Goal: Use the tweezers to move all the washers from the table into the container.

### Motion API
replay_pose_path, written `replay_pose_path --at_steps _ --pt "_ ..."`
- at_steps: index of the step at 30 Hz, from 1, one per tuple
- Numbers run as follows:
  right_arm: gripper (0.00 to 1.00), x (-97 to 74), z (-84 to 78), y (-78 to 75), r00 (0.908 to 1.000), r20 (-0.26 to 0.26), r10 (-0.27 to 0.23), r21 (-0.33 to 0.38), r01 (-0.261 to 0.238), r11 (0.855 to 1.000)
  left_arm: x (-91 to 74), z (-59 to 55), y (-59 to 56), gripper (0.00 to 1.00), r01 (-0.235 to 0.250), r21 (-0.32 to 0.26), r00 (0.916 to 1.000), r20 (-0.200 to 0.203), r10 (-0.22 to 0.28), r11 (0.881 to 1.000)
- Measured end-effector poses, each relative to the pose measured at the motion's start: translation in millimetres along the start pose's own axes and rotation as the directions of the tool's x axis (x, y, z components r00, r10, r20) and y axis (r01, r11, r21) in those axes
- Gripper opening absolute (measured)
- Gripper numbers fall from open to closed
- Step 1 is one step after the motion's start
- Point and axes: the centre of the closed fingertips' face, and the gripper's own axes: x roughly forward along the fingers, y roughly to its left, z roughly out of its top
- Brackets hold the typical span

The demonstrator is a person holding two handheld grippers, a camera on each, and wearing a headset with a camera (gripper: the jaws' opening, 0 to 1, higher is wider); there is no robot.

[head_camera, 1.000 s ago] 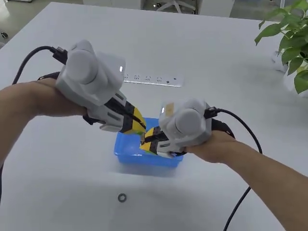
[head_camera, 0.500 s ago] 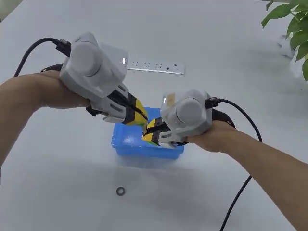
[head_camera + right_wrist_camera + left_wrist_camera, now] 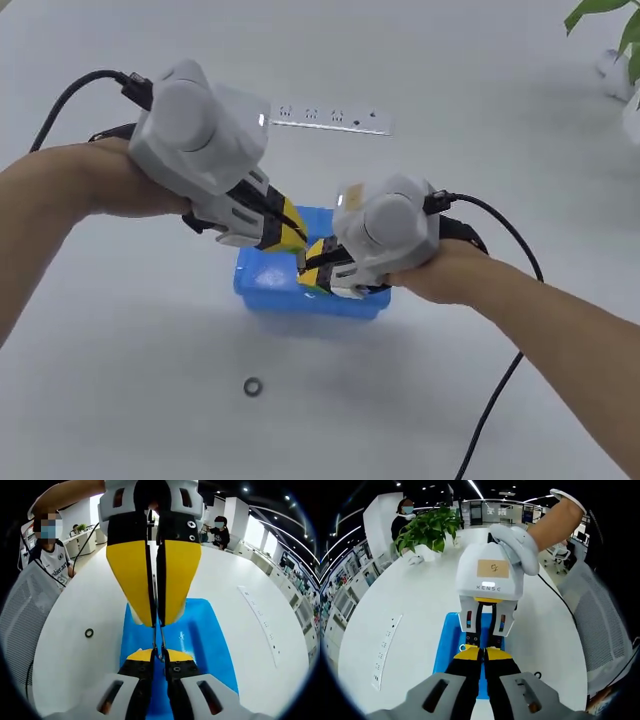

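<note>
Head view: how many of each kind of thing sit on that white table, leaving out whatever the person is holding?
Washer: 1
Blue container: 1
Power strip: 1
Potted plant: 1
Total: 4

The container was blue, the table white, the washer dark, and the left gripper and right gripper pale grey with yellow-and-black jaws.
</note>
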Motion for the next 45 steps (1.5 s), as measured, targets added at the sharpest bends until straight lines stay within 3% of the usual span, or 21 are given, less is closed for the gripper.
replay_pose_path --at_steps 20,37,45 --pt "0.11 0.2 -1.1 -0.1 0.9999 -0.009 0.006 -0.010 -0.006 1.000 -1.0 -1.5 0.2 0.06 -0.001 -0.003 1.0000 0.001 0.001 1.000" --pt "0.11 -25.5 18.5 1.4 0.9985 0.015 -0.053 -0.034 0.054 0.998 -19.9 23.2 -7.5 0.06 -0.022 0.035 0.9998 0.003 0.022 0.999" --pt "0.11 -36.4 30.8 9.6 0.9972 0.025 -0.070 -0.047 0.071 0.996 -33.3 33.5 -17.4 0.06 -0.030 0.051 0.9996 0.000 0.030 0.998"
